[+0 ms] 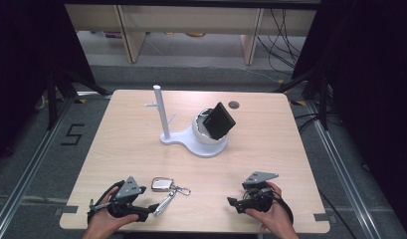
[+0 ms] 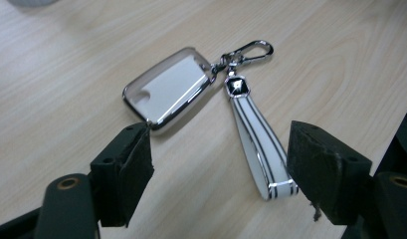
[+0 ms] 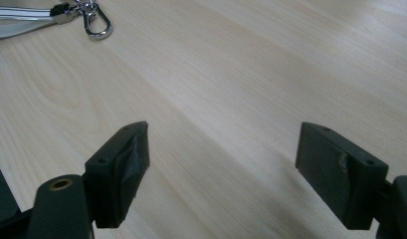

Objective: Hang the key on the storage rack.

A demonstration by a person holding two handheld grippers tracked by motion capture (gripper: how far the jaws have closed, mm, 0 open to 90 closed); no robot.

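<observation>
- Left gripper (image 1: 150,209) sits at the near-left of the table (image 1: 131,144), jaws wide, nothing clamped.
- Key fob (image 2: 166,88) lies flat on the wood just ahead of the left gripper; in the left gripper view its near corner sits right at the tip of the left-hand jaw. Touching or just clear, can't tell.
- Strap (image 2: 258,144) runs from the fob's ring end back toward the gripper and ends inside the open gap, nearer the right-hand jaw. Long axis roughly along the gripper's line of sight, slightly skewed.
- Carabiner clip (image 2: 251,50) lies at the far end, next to the fob's ring, pointing away.
- Right gripper (image 1: 232,201) is at the near-right, well apart from the fob, jaws also wide, bare table between them. From the right gripper view the clip (image 3: 96,22) is far off in the upper left corner.
- So the left hand is clearly nearer; my read is the strap is the easy grab, already between the jaws.
- Materials: fob has a chrome rim and white matte face, rounded-rectangle shape; strap is flat, white with dark stripes and a metal end cap; clip is polished metal. Jaw pads are black and worn.
- Farther back: white stand (image 1: 163,117) with an upright post and a dish base holding a black box (image 1: 220,120), tilted.
</observation>
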